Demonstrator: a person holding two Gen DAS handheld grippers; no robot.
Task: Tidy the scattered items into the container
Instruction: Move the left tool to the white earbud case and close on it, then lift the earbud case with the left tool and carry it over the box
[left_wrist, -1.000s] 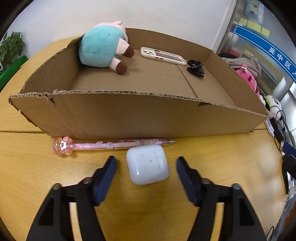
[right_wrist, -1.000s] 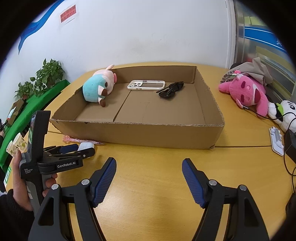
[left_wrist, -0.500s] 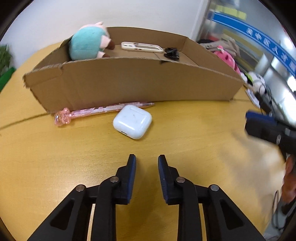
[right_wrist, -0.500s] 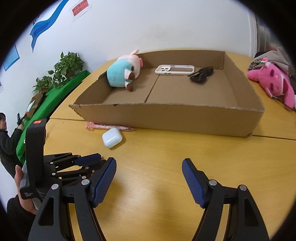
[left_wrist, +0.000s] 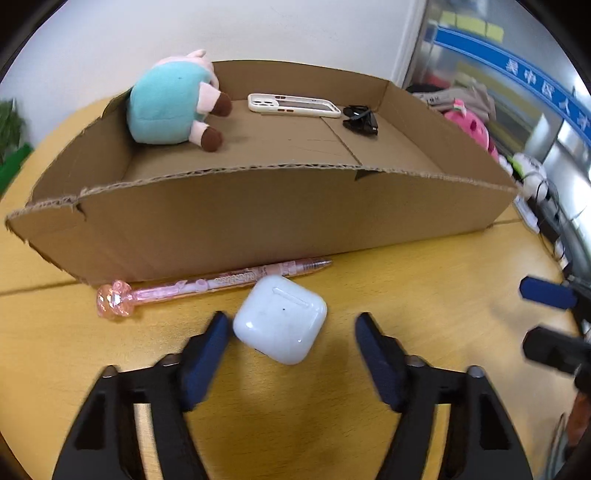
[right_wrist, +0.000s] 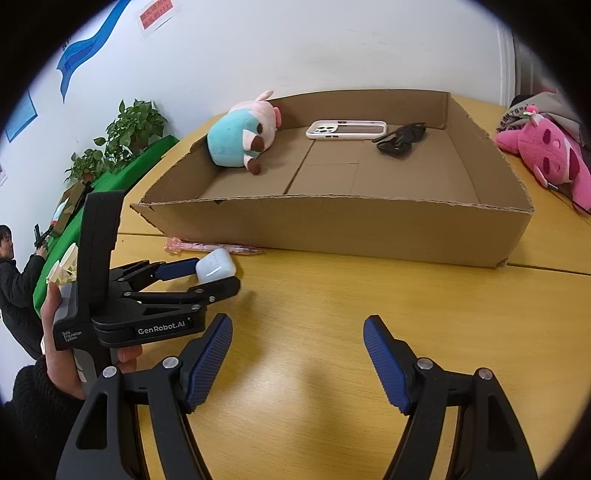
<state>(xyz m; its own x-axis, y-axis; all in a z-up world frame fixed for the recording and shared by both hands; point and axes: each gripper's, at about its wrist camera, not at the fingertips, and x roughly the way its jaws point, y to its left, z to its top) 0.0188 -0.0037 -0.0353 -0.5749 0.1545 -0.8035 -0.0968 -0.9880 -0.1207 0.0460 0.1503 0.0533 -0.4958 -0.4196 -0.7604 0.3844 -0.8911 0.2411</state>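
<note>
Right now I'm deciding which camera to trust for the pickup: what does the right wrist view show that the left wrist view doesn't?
Only the right wrist view shows the left gripper from outside with the hand holding it, wall posters and a seated person. Only the left wrist view shows the gap between the right-hand pad and the earbud case; those jaws have just opened. Both show the cardboard box, pink pen and case.

Your left gripper and right gripper are black frames with silver screws and ribbed blue pads; white "GenRobot.AI" lettering marks the left one, and your sleeve is black knit.
</note>
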